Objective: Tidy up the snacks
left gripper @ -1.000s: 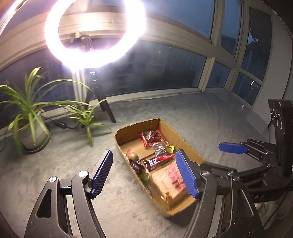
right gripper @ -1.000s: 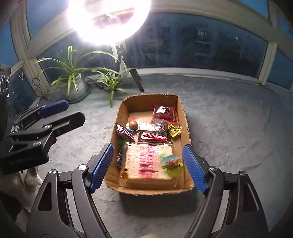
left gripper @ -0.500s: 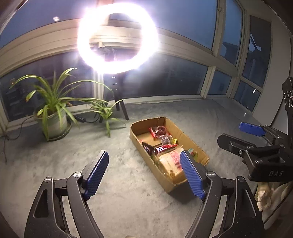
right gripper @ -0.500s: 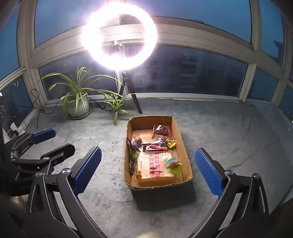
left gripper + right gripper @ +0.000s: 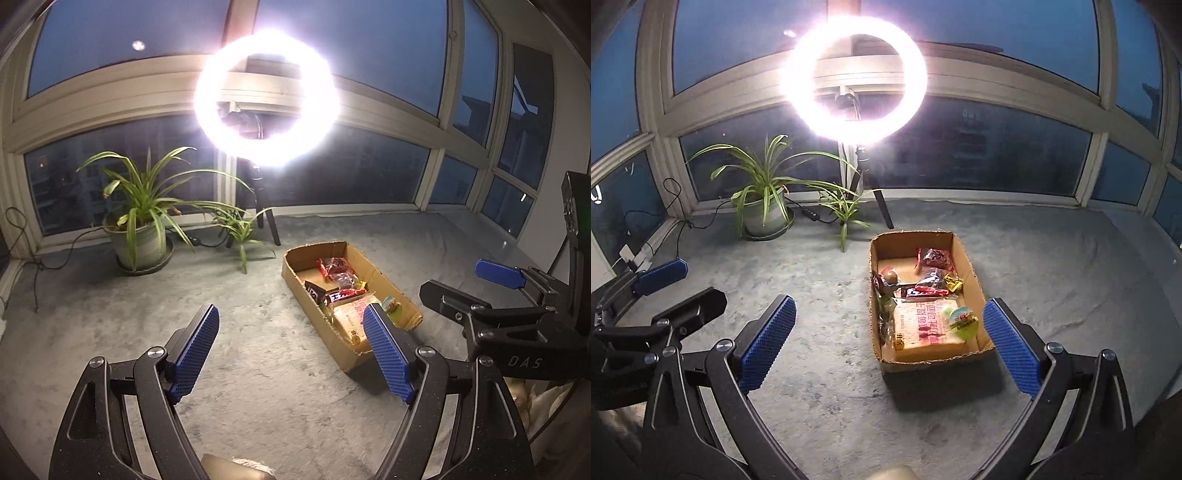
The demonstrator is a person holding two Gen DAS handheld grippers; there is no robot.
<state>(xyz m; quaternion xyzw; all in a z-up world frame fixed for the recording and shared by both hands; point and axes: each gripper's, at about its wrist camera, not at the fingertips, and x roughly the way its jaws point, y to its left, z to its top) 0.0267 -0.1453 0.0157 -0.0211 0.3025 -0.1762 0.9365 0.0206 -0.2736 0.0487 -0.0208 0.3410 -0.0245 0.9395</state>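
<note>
An open cardboard box (image 5: 934,363) lies on the grey carpet with snacks inside. At its near end lie a large tan cracker packet (image 5: 923,328) and a green jelly cup (image 5: 962,319). Behind them are a dark chocolate bar (image 5: 925,291), a yellow candy (image 5: 953,284) and a red packet (image 5: 934,256). My right gripper (image 5: 890,306) hovers short of the box, open wide and empty. My left gripper (image 5: 291,325) is to the left of the box (image 5: 295,280), open, with nothing between its fingers. Each gripper shows at the edge of the other's view: the right gripper (image 5: 498,291), the left gripper (image 5: 665,291).
A bright ring light (image 5: 853,81) on a tripod stands behind the box by the windows. A potted plant (image 5: 764,206) and a smaller plant (image 5: 846,206) sit at the back left, with cables along the wall. Grey carpet surrounds the box.
Both grippers have drawn back and up from the box, which now looks smaller and farther. The right jaws have spread much wider, the left ones a little.
</note>
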